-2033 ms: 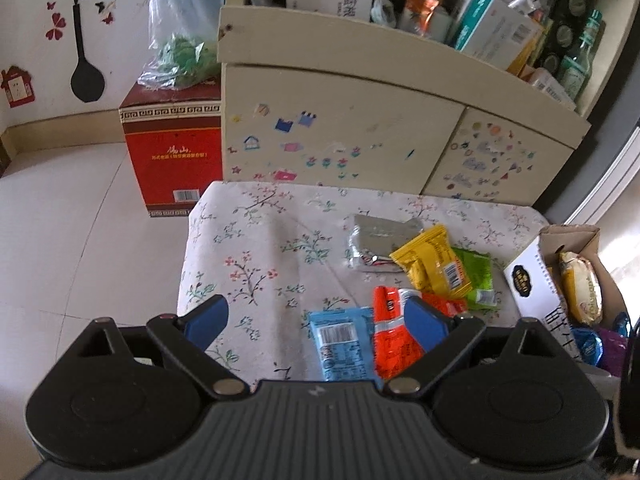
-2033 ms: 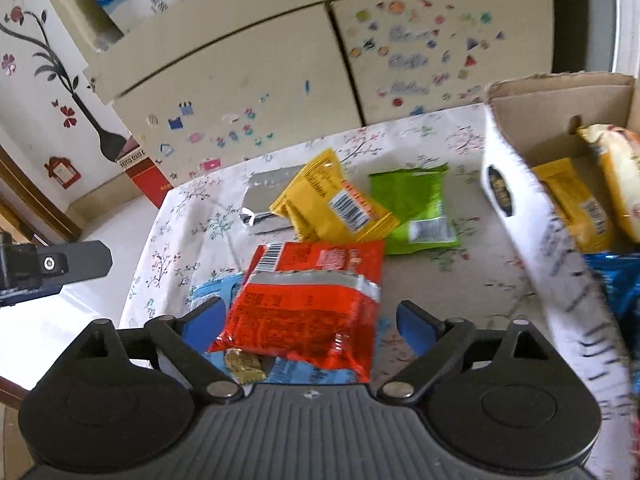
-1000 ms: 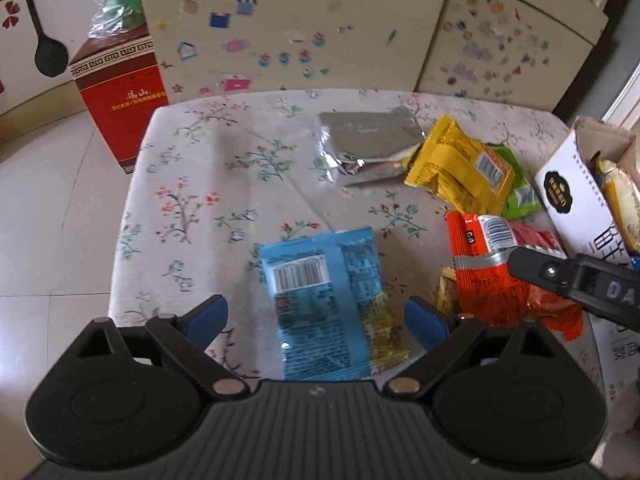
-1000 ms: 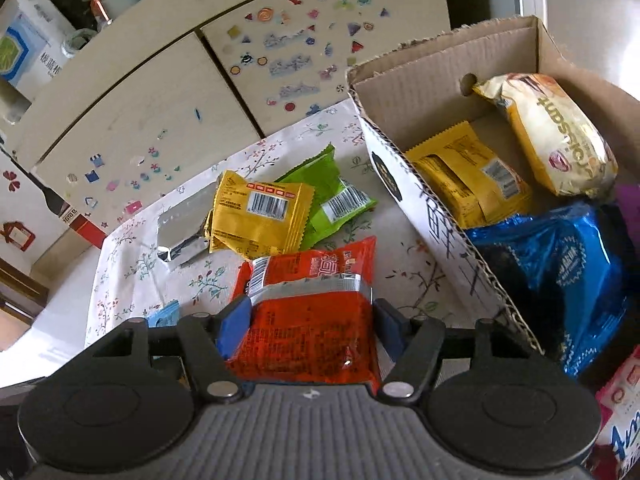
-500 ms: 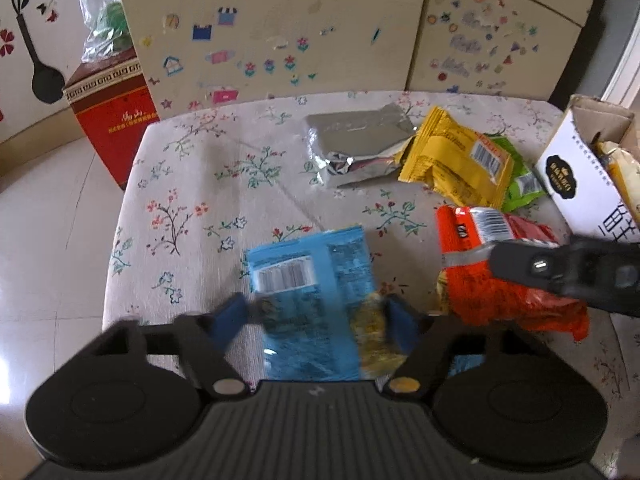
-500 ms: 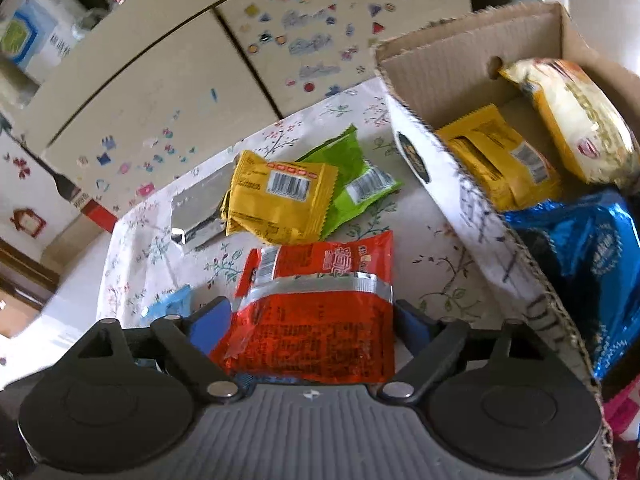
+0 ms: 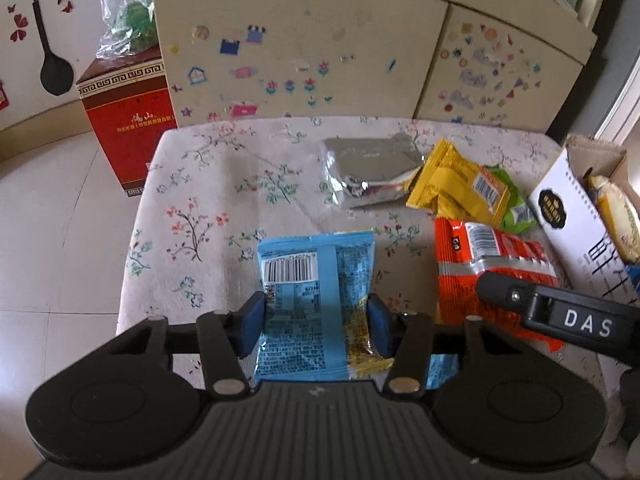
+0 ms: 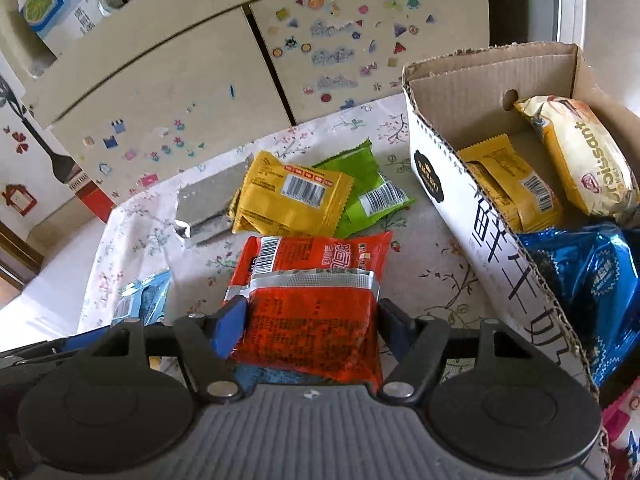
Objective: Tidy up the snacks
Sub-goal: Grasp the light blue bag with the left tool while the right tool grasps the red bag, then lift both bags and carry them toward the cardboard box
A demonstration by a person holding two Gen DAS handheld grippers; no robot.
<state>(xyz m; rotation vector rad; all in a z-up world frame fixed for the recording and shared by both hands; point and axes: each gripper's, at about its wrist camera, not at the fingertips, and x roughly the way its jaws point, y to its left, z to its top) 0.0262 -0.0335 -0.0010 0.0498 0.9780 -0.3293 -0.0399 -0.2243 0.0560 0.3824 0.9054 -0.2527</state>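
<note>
Left wrist view: five snack packets lie on the floral tablecloth: one light blue packet, one orange-red packet, one yellow packet, one green packet mostly hidden under the yellow one, and one silver foil packet. The blue packet lies barcode-up, with a yellow strip along its near right edge. The left gripper has just been closing, and its two blue pads press the blue packet's sides. The other gripper's black finger crosses the orange-red packet at right. One white cardboard box stands at the table's right edge.

Right wrist view: the right gripper has just been closing and is clamped on the orange-red packet, which has a silver band across it. Beyond lie the yellow packet, green packet and silver foil packet. The cardboard box holds one yellow packet, one croissant pack and one shiny blue bag.
</note>
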